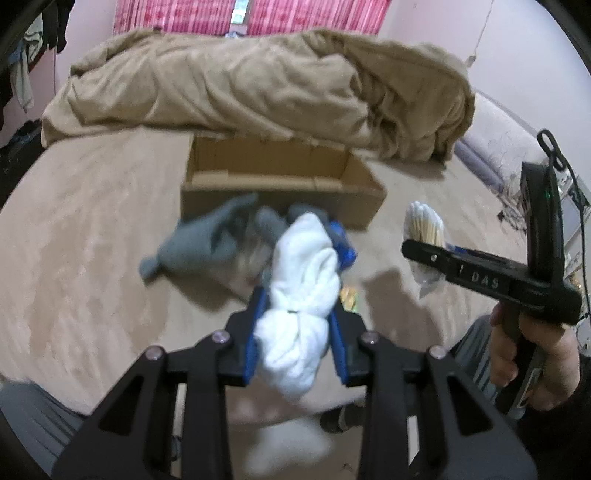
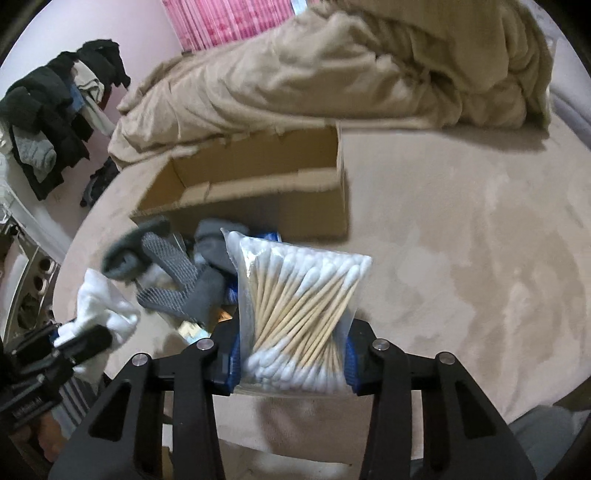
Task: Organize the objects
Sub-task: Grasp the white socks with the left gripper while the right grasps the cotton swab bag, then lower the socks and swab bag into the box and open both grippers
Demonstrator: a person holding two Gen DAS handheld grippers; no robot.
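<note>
My left gripper (image 1: pixel 295 317) is shut on a white rolled sock bundle (image 1: pixel 303 288) and holds it above the bed. My right gripper (image 2: pixel 291 350) is shut on a clear bag of cotton swabs (image 2: pixel 295 306); the bag also shows in the left wrist view (image 1: pixel 424 225). An open cardboard box (image 1: pixel 280 181) stands ahead on the beige bed; it also shows in the right wrist view (image 2: pixel 258 184). Grey gloves (image 2: pixel 177 273) and a blue packet (image 1: pixel 343 243) lie in a pile in front of the box. The white bundle also shows at the left of the right wrist view (image 2: pixel 107 306).
A rumpled tan blanket (image 1: pixel 258 85) lies behind the box and overhangs its far edge. Dark clothes (image 2: pixel 55 122) hang at the far left by the wall. Pink curtains (image 1: pixel 258 14) hang behind. The beige bed cover (image 2: pixel 461 240) stretches to the right of the box.
</note>
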